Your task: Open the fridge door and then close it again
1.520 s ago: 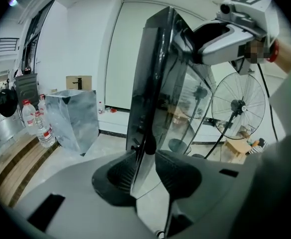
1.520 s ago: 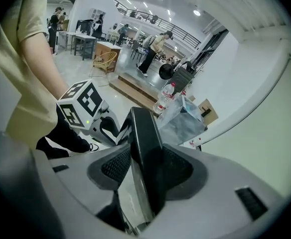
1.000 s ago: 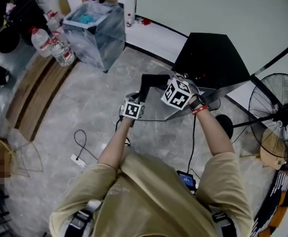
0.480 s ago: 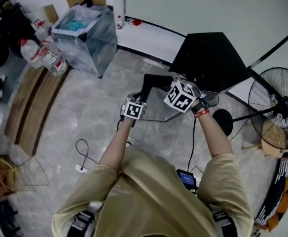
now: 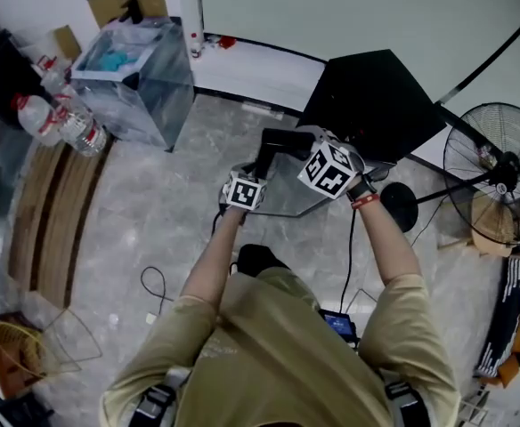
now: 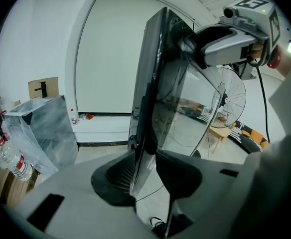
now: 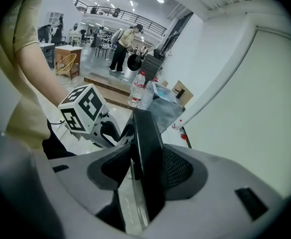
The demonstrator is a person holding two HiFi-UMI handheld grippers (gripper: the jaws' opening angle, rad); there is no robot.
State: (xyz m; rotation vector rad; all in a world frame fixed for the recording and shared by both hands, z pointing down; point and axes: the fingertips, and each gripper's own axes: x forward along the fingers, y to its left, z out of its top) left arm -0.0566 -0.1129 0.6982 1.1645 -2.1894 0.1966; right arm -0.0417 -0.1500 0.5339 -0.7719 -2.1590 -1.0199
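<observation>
Fridge (image 5: 376, 105): black cabinet against the white wall, right of centre in the head view. Door (image 6: 153, 83): dark and glassy, standing open, swung out from the cabinet toward the person, its free edge between both grippers. Left gripper (image 6: 146, 173): fingers closed on the door edge, one ribbed pad (image 6: 116, 172) on each face, the edge filling the gap between them. No slack shows, though the contact on the right-hand pad is hard to read against the reflection. Right gripper (image 7: 144, 166): fingers clamped on the same edge, and the dark panel sits squarely between the two pads with both pressed to it. In the left gripper view, the right gripper sits higher up the door than the left one. In the right gripper view, the marker cube (image 7: 83, 108) of the left gripper shows just past the door, lower and to the left. In the head view both forearms reach forward, with the grippers close together, left beside right, above the grey marbled floor (image 5: 153, 212). Surroundings: a plastic-wrapped bin (image 5: 135, 78) at upper left with water bottles (image 5: 64, 123) beside it, a standing fan (image 5: 491, 172) to the right of the fridge, and a cable (image 5: 158, 283) lying on the floor by the person's left side.
</observation>
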